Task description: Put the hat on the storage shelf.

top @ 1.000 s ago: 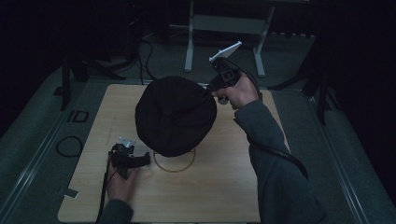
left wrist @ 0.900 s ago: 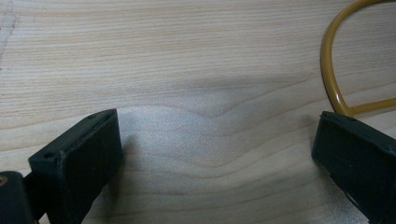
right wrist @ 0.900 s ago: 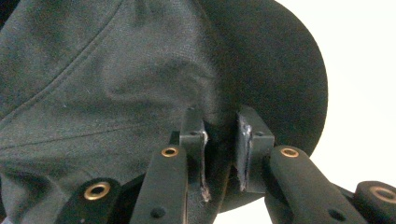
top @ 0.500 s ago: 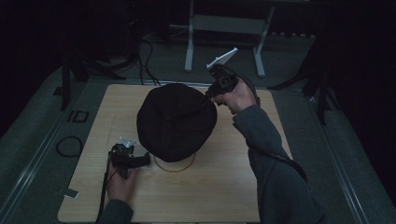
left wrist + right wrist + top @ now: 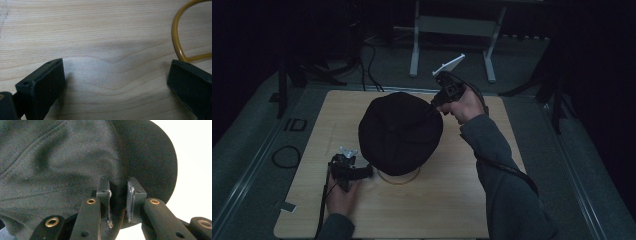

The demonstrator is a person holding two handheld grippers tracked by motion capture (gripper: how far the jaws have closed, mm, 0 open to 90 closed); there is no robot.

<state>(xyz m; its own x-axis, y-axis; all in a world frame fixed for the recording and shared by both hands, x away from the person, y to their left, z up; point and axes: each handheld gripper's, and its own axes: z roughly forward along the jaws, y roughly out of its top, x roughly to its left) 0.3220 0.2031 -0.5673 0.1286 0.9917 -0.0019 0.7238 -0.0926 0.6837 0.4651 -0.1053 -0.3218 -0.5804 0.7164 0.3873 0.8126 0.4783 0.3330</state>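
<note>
Black cap [image 5: 399, 131] at frame center, above the wooden counter [image 5: 452, 200]. Right gripper [image 5: 435, 106] at cap's upper-right edge, jaws clamped on fabric. Left gripper [image 5: 371, 171] lower left by a yellow ring [image 5: 176, 35], jaws wide apart, on counter.

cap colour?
Black cap, seen closest in the right gripper view.

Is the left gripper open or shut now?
Open. The left gripper has its fingers far apart, with bare wooden table between them.
</note>
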